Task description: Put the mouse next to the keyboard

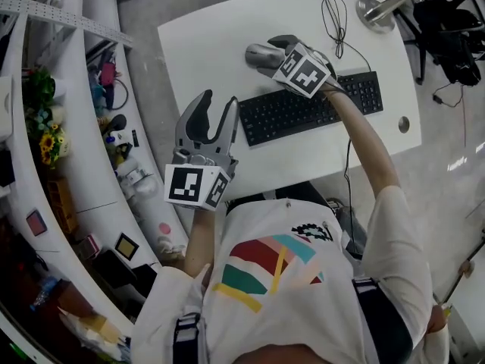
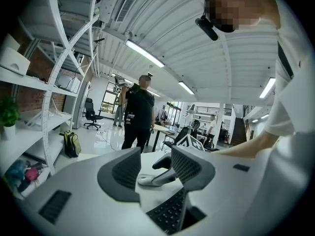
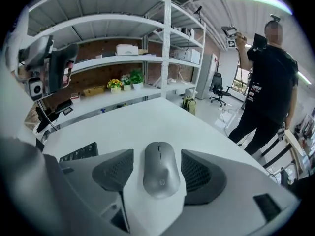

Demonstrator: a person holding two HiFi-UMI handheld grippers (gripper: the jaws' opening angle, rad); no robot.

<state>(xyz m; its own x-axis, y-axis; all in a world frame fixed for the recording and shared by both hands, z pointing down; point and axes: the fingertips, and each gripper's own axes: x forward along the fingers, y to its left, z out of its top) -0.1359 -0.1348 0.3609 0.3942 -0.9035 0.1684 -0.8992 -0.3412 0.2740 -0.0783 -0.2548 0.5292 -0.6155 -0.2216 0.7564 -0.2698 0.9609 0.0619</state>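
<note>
Between the spread jaws of the right hand-held gripper [image 3: 157, 160] lies the silver mouse [image 3: 160, 173], flat on the white worktop [image 1: 204, 44]. A jaw stands on either side of it, with a gap showing between each pad and the mouse, so nothing is clamped. In the head view the mouse sits past the far edge of the black keyboard [image 1: 311, 105], toward its left end and apart from it. The left hand-held gripper [image 1: 217, 105] hangs over the near left part of the worktop, just beside the keyboard's left end, its jaws wide apart with nothing between them. A looped black cable [image 1: 334, 14] lies farther back. A person in black [image 2: 138, 112] stands beyond the worktop.
</note>
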